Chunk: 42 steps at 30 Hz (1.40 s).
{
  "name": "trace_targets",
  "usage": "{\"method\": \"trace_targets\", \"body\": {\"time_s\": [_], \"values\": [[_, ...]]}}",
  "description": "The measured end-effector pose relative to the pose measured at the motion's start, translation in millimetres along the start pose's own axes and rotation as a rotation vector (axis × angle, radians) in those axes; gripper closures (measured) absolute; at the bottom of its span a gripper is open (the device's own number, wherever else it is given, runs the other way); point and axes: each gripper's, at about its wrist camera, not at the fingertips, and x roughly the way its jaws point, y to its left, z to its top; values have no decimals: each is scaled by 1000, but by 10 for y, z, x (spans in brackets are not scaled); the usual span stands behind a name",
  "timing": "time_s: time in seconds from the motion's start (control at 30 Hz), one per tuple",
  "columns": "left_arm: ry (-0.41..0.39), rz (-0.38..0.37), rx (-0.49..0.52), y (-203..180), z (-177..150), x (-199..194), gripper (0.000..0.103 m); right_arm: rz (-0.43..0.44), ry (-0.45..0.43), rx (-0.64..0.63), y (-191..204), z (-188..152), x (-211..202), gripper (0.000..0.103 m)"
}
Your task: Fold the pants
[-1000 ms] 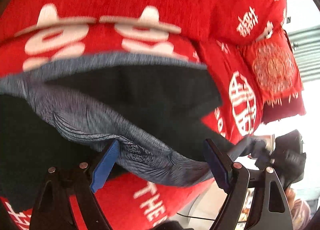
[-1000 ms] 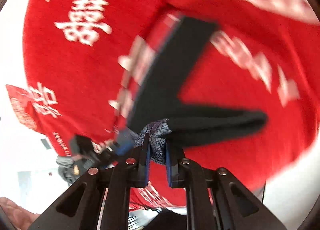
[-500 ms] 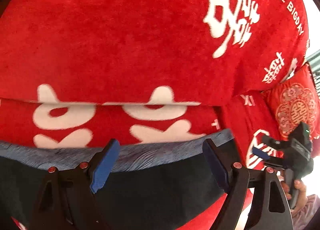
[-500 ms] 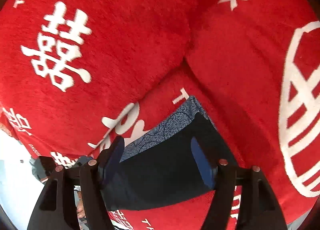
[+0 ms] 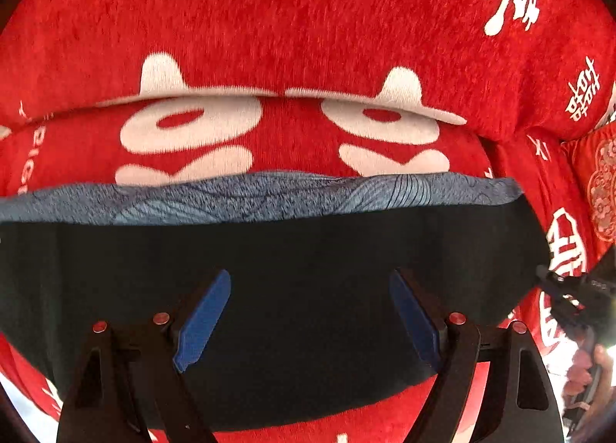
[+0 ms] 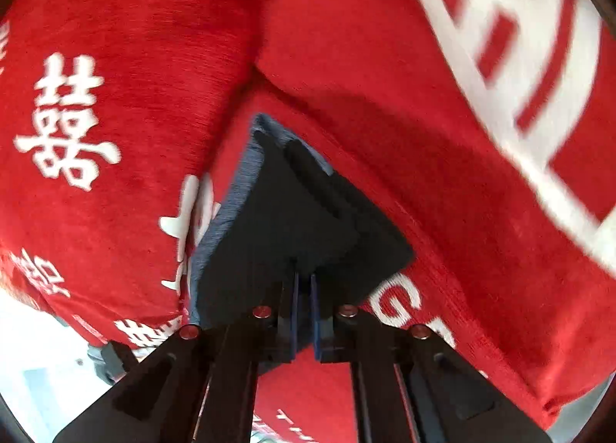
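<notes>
The black pants (image 5: 300, 262) lie flat on a red sofa, with a grey-blue patterned waistband (image 5: 269, 196) along their far edge. My left gripper (image 5: 312, 312) is open above the black cloth, its blue pads wide apart and holding nothing. In the right wrist view the pants (image 6: 285, 219) show as a folded dark wedge with the waistband (image 6: 231, 204) on the left. My right gripper (image 6: 304, 285) is shut on the near edge of the black cloth.
The red sofa seat (image 5: 292, 19) with white characters fills both views, with a back cushion fold (image 6: 254, 65). A red embroidered pillow (image 5: 604, 188) sits at the right. The other hand-held gripper (image 5: 577, 296) shows at the right edge.
My right gripper was shut on the waistband, opened half a second ago, and is now shut on the black cloth. The pants dropped flat onto the sofa. My left gripper stayed open.
</notes>
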Motion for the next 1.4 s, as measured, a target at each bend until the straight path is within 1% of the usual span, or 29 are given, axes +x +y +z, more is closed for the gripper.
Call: {"method": "trace_targets", "body": {"time_s": [0.07, 0.1, 0.13, 0.17, 0.27, 0.33, 0.4, 0.47, 0.53, 0.6, 0.63, 0.67, 0.8, 0.83, 0.9, 1.0, 1.07, 1.13, 1.17, 1.2, 1.23, 1.27, 1.3, 1.37, 1.4], "values": [[13, 33, 13, 19, 20, 116, 18, -73, 26, -28, -13, -2, 51, 97], [30, 61, 9, 47, 28, 200, 18, -125, 59, -36, -54, -9, 134, 96], [54, 81, -4, 93, 34, 269, 18, -140, 83, -35, -82, -13, 190, 94], [55, 76, -26, 148, 37, 271, 18, -137, 89, -21, -99, -10, 198, 91], [31, 79, -52, 285, 11, 127, 18, -121, 44, -7, -59, -36, 36, 80], [32, 86, -57, 374, -45, 24, 18, -160, 35, -20, -30, -98, -64, 78], [32, 106, -56, 488, -122, -109, 18, -173, 40, -36, -1, -168, -115, 78], [29, 120, -60, 605, -164, -210, 18, -195, 57, -80, 84, -264, -130, 78], [28, 123, -75, 757, -226, -296, 18, -204, 83, -165, 283, -376, -84, 77], [29, 125, -89, 897, -286, -338, 18, -211, 108, -259, 535, -435, 42, 72], [27, 128, -93, 980, -320, -361, 18, -209, 119, -292, 625, -471, 100, 68], [24, 130, -96, 1078, -358, -392, 18, -201, 139, -341, 792, -532, 204, 65], [13, 119, -91, 1328, -421, -401, 18, -176, 211, -502, 1424, -801, 640, 65], [8, 113, -88, 1438, -448, -432, 18, -174, 229, -543, 1600, -903, 772, 65], [0, 101, -86, 1636, -477, -473, 18, -167, 264, -607, 1820, -1086, 945, 65], [-10, 82, -97, 2048, -534, -548, 18, -160, 331, -731, 2324, -1501, 1407, 65], [-14, 79, -109, 2389, -569, -625, 18, -158, 373, -807, 2627, -1817, 1718, 64], [-32, 84, -128, 2807, -593, -735, 18, -147, 434, -886, 3014, -2168, 2133, 64], [-43, 91, -145, 3044, -605, -791, 18, -139, 459, -920, 3150, -2286, 2286, 64], [-51, 98, -161, 3233, -613, -826, 18, -131, 495, -978, 3378, -2489, 2533, 64], [-62, 104, -188, 3496, -631, -873, 18, -126, 529, -1035, 3600, -2688, 2779, 64], [-72, 110, -214, 3715, -647, -909, 18, -120, 562, -1075, 3753, -2840, 2969, 63], [-87, 116, -249, 4015, -678, -950, 18, -113, 600, -1111, 3918, -2987, 3171, 63], [-100, 120, -282, 4393, -736, -977, 18, -106, 687, -1197, 4242, -3338, 3670, 54], [-104, 116, -293, 4619, -774, -977, 18, -110, 720, -1244, 4381, -3515, 3914, 53]]}}
